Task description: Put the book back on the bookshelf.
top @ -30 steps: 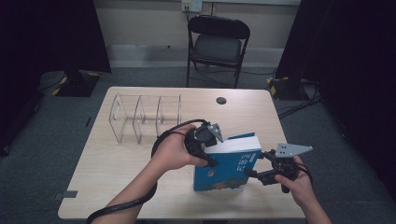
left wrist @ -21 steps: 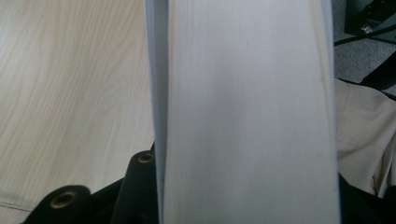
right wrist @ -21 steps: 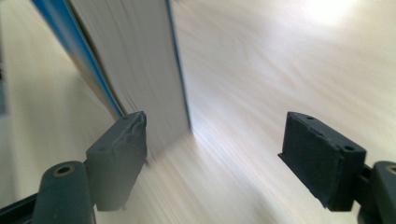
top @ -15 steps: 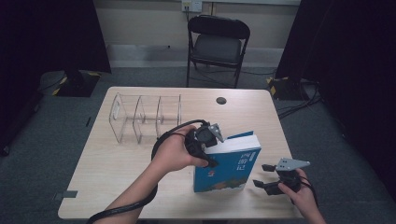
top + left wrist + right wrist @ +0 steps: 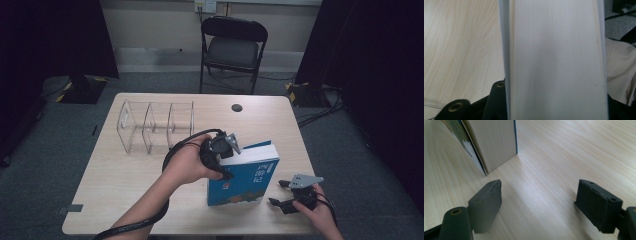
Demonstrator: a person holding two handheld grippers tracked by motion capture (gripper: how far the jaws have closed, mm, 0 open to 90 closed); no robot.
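A thick blue-covered book point(image 5: 245, 181) stands upright on the wooden table point(image 5: 125, 175), spine side away from me. My left gripper point(image 5: 223, 150) is shut on its upper left corner; in the left gripper view the pale page block point(image 5: 554, 60) rises between the black fingers point(image 5: 497, 98). My right gripper point(image 5: 276, 192) sits low near the table's front right edge, a short way right of the book, open and holding nothing. In the right gripper view the book's lower corner point(image 5: 496, 147) stands ahead and left of that open gripper point(image 5: 541, 195).
A clear acrylic divider rack point(image 5: 155, 125) stands at the back left of the table. A small black round disc point(image 5: 237, 107) lies near the far edge. A black folding chair point(image 5: 232, 47) is behind the table. Cables lie on the floor at right.
My right gripper has drawn back from the book's right edge toward the near right of the table, open. The left gripper and the book have stayed put.
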